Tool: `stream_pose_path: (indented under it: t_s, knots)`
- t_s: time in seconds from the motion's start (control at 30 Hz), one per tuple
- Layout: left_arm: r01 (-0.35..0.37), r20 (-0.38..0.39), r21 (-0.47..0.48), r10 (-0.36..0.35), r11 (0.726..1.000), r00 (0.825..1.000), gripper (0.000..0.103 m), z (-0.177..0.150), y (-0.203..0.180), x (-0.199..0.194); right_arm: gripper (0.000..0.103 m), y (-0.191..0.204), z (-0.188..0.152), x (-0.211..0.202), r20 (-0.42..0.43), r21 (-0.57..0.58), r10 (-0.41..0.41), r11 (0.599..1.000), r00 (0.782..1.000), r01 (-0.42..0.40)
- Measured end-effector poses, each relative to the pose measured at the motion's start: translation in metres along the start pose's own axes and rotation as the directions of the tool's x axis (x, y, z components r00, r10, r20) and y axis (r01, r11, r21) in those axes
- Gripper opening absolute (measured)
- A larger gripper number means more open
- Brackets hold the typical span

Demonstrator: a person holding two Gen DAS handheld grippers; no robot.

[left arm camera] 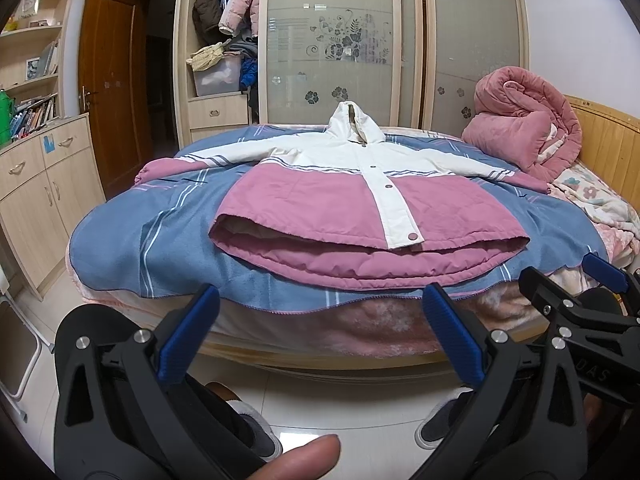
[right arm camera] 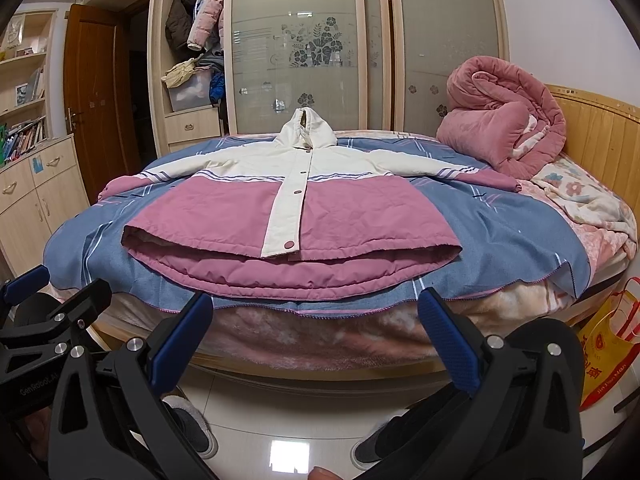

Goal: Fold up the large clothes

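The jacket [left arm camera: 360, 204], pink below and white above, lies flat and buttoned on the blue sheet [left arm camera: 160, 232] that covers the bed [right arm camera: 320, 344], hood [right arm camera: 306, 130] toward the wardrobe [left arm camera: 352, 40], both sleeves spread wide. Its hem sits near the bed's front edge. A rolled pink quilt [right arm camera: 504, 120] rests at the headboard end, well apart from the jacket. Both grippers hang short of the bed, over the tiled floor: the left gripper [left arm camera: 320, 332] and the right gripper [right arm camera: 316, 336] each have their jaws wide apart, holding nothing. Slippers [right arm camera: 192, 428] show below them.
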State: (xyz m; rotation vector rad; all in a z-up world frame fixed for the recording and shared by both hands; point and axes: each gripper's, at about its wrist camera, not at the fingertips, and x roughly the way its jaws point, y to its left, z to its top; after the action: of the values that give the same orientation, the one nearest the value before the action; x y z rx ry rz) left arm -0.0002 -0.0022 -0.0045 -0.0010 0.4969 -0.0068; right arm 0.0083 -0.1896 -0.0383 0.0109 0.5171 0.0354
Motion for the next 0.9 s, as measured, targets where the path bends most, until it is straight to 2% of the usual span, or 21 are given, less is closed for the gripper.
stream_pose_path:
  t_s: [0.53,0.77,0.9]
  knots:
    - [0.005,-0.005,-0.002,-0.005,1.0,1.0,0.101,-0.0009,-0.0022,0.0031,0.102,0.0,-0.0009,0.0004,0.003,0.006,0.0,1.0,1.0,0.0]
    - [0.077,-0.013,-0.011,-0.077,0.997,0.997,0.101,-0.0029,-0.0059,0.0047,0.102,0.0016,-0.0022,0.0042,0.004,0.01,-0.008,1.0,1.0,0.008]
    - [0.073,-0.019,-0.007,-0.073,0.997,0.997,0.101,-0.0022,-0.006,0.0063,0.102,0.0016,-0.002,0.0064,-0.002,0.009,-0.011,1.0,1.0,0.011]
